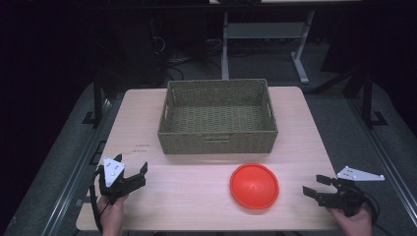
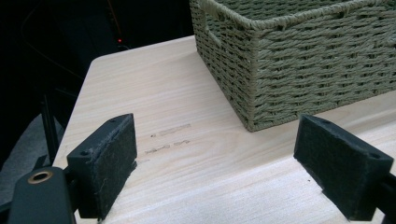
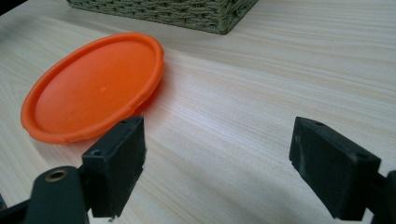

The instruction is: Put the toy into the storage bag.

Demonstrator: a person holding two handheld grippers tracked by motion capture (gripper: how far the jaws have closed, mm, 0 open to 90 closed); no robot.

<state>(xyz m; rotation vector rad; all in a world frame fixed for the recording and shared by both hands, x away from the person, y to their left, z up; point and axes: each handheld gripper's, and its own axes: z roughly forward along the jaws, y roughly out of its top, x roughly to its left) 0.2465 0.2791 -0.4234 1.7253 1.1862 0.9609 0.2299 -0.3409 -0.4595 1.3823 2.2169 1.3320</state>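
An orange round lid or disc (image 1: 254, 185) lies flat on the wooden table (image 1: 196, 182), in front of a green woven basket (image 1: 218, 116) whose inside looks empty. My right gripper (image 1: 315, 187) rests at the table's front right, a short way right of the disc, open with nothing between its jaws. In the right gripper view the disc (image 3: 93, 91) lies ahead and left of the gripper (image 3: 217, 168). My left gripper (image 1: 132, 173) sits at the front left, open and empty. Its own view has the gripper (image 2: 215, 165) aimed toward the basket's near corner (image 2: 254, 84).
The table's edges lie close to both hands, with dark floor and grey mats (image 1: 49, 172) around it. A white desk frame (image 1: 265, 34) stands behind the table. Bare wood (image 1: 187, 187) lies between the two grippers, left of the disc.
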